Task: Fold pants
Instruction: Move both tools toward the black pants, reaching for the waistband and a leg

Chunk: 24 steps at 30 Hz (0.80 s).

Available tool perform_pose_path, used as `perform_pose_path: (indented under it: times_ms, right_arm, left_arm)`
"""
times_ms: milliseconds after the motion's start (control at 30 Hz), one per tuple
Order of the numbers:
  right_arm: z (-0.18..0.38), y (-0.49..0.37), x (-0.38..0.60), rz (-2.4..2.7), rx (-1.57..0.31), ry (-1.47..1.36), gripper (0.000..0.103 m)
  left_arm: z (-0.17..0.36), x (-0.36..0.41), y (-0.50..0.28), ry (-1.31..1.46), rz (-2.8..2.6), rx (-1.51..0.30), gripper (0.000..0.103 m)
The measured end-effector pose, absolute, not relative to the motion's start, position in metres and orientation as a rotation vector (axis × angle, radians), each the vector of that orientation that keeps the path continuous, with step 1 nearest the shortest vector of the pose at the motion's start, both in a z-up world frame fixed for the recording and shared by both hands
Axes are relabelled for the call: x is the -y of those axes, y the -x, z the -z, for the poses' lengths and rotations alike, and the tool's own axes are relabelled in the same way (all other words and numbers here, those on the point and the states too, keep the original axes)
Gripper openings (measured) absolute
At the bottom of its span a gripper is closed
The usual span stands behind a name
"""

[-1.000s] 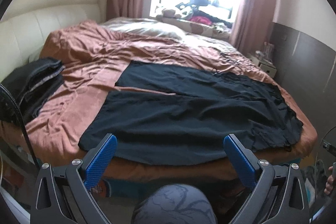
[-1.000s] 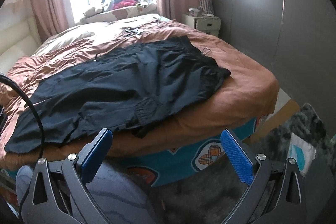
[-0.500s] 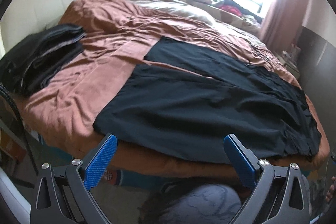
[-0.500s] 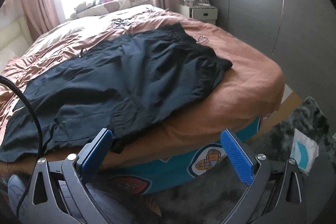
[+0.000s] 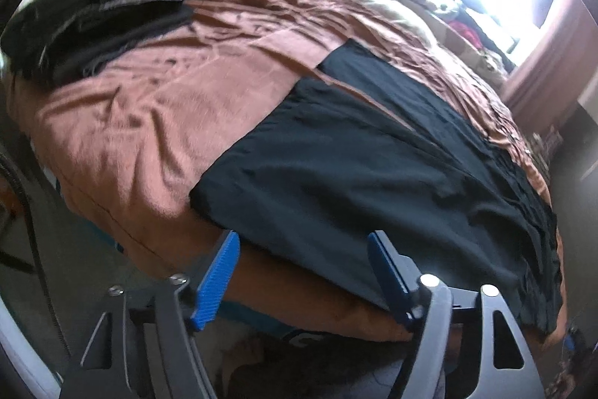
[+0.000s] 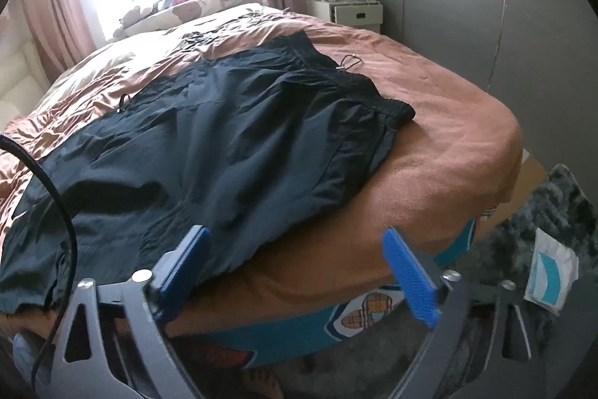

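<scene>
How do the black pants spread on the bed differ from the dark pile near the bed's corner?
The black pants lie spread flat in a single layer, both legs extended; the dark pile is folded and stacked in several layers. The pants reach along the near edge of the bed, just ahead of the open left gripper; the pile sits far off at the corner. Both are dark clothing resting on the brown cover, and neither is gripped.

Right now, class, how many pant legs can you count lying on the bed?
2. The near leg lies along the bed's front edge, just ahead of the left gripper. The far leg lies beside it, toward the window. A narrow strip of bedspread shows between them.
</scene>
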State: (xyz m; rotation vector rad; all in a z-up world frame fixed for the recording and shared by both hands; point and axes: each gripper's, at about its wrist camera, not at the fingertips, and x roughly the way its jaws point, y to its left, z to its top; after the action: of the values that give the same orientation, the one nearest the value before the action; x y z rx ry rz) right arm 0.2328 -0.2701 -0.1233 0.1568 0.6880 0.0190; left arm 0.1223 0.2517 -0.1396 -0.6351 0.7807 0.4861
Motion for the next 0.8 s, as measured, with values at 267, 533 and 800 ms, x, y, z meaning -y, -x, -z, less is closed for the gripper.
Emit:
perform_pose_path:
  times_ms: [267, 533, 800]
  right_arm:
    - [0.133, -0.259, 0.291, -0.007, -0.728, -0.227, 0.087]
    - [0.137, -0.291, 0.320, -0.011, -0.759, -0.329, 0.075]
    - [0.145, -0.319, 0.360, -0.011, -0.775, -0.469, 0.067]
  left_arm:
    - [0.158, -0.265, -0.125, 0.753, -0.475, -0.775, 0.069]
    - [0.164, -0.285, -0.125, 0.828, -0.542, -0.720, 0.033]
    - [0.157, -0.293, -0.122, 0.823, -0.580, -0.682, 0.009]
